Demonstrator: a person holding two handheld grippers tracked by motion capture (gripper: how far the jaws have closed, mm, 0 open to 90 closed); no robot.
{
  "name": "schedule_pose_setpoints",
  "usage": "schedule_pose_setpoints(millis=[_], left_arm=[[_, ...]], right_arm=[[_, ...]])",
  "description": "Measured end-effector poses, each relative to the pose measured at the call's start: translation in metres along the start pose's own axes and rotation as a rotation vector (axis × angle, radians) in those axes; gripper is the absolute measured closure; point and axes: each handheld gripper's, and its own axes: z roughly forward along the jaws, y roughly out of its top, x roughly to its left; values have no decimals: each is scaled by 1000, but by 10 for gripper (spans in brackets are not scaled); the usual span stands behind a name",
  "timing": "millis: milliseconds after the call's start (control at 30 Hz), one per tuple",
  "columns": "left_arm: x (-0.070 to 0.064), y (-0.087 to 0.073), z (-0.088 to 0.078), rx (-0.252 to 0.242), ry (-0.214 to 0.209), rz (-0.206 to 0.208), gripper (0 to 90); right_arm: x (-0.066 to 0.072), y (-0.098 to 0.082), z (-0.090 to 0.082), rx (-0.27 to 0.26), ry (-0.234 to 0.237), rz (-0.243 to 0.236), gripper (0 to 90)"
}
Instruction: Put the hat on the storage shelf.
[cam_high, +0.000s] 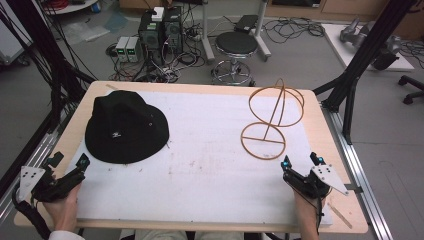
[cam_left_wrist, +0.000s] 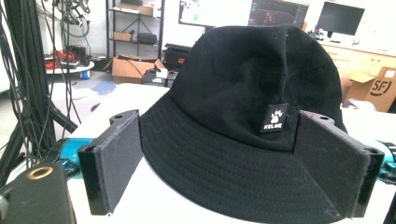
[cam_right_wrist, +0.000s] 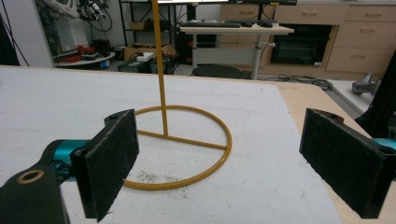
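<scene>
Tabletop (cam_high: 210, 90) of pale wood fills the middle of the high view, with a white sheet (cam_high: 210, 165) spread over most of it. My left hand-held gripper (cam_high: 67, 167) sits at the lower left of that frame, jaws spread wide apart and holding nothing. Just above it lies a black bucket hat (cam_high: 125, 127), crown up, brim flat on the sheet. In the left gripper view the hat (cam_left_wrist: 247, 107) rises between and beyond my two black jaws, its brim reaching toward them; a small black label with a white paw mark (cam_left_wrist: 273, 117) sits at the base of the crown.

My right hand-held gripper (cam_high: 302, 162) rests at the lower right of the high view, jaws likewise parted and empty. Just above it stands a yellow-orange wire stand (cam_high: 272, 117): a ring base flat on the sheet, a thin post rising to a rounded hoop frame. In the right gripper view the ring base (cam_right_wrist: 180, 147) and post lie ahead, between my jaws.
</scene>
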Motion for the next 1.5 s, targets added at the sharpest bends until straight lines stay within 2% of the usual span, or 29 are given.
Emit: schedule_pose_setpoints(millis=[667,800,867,933,1033,1233,1300,1500], left_arm=[[-1,0,1,7,-4,-1,165],[-2,1,1,7,-11,1,165],[-3,1,1,12,-30,-9,165],[-5,4,2,15,-38,-5,166],[-7,10,0,-2,-28,8,174],[-10,25,-6,-8,17,8,199],[-11,30,-8,-11,16,3,199],[-15,41,0,48,-11,35,168]], right_arm=[[0,0,0,7,8,-3,110],[0,-1,0,9,9,0,110],[0,-1,0,10,6,9,110],[0,-1,0,10,6,11,110],[0,-1,0,12,5,14,110],[-1,-2,1,14,15,17,110],[-2,-2,1,12,17,15,110],[-1,-1,0,14,21,14,110]])
